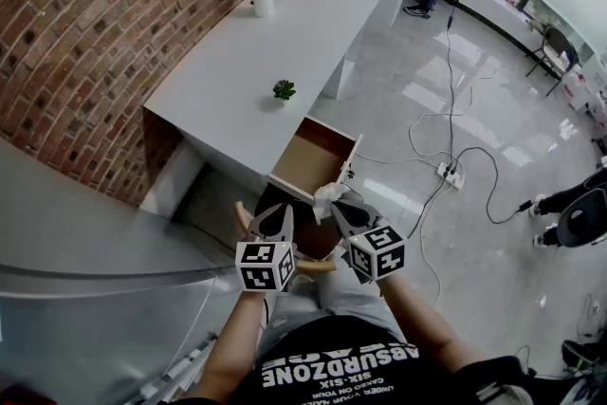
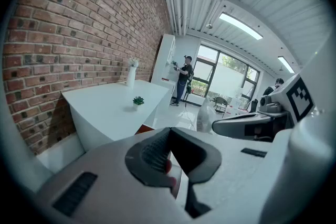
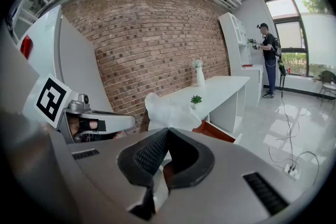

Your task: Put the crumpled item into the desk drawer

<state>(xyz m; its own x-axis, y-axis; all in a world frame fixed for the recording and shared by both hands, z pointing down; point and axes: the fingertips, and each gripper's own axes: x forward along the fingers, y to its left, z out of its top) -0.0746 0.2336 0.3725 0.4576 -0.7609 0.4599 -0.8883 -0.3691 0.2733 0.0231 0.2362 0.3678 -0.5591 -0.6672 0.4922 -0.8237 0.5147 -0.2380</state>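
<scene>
Right claw (image 1: 333,207) pinched shut on crumpled item (image 1: 326,194), carried near front edge of open drawer (image 1: 305,161) for drop-in (drawer already pulled out of bench (image 1: 256,43)). Left claw (image 1: 283,215) closed, empty, alongside.

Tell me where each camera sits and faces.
Head view: on the person's head, down at desk, open drawer, left gripper, right gripper, forearms, torso.
Left gripper view: on that gripper, along its shut jaws toward the desk; right gripper at right.
Right gripper view: on that gripper, along jaws shut on the crumpled item; left gripper at left.
Shared: all show the small plant.
</scene>
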